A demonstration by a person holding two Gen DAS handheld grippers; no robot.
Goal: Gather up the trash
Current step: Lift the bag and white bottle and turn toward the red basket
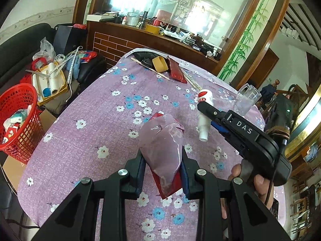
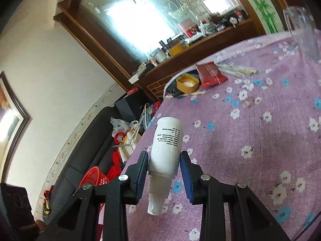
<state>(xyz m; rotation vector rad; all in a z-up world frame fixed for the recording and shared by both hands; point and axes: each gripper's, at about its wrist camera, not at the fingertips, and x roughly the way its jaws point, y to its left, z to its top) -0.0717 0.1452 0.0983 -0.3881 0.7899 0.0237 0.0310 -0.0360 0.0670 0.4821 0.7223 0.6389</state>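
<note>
Round table point(image 1: 96, 132) under a purple flowered cloth, near edge cut off by both views. Long mirror point(image 1: 180, 6) above a cluttered wooden shelf point(image 1: 152, 34) at the far side; items there too small to name. Red basket point(image 1: 19, 120) at far left, below table level, holding white and red packaging with unreadable print. Right gripper point(image 1: 202, 108) at right, body lettered "DAS", gripped by a hand point(image 1: 258, 182) only partly visible. Left gripper point(image 1: 162, 172) nearest, clamped tight on a crinkled plastic wrapper point(image 1: 162, 140), pinkish film over red backing with a faint white pattern, not legible, lifted clear of the cloth. Right gripper's pads closed on a white bottle point(image 2: 166, 146), nozzle end toward the camera, held above the table's left edge; black fine print on its side too blurred to read, red-and-white label on the far end. Clear glass point(image 1: 247, 98) far right, partly hidden behind the right gripper. Red packet point(image 2: 211, 74) and yellow lid point(image 2: 187, 83) at the far edge.
</note>
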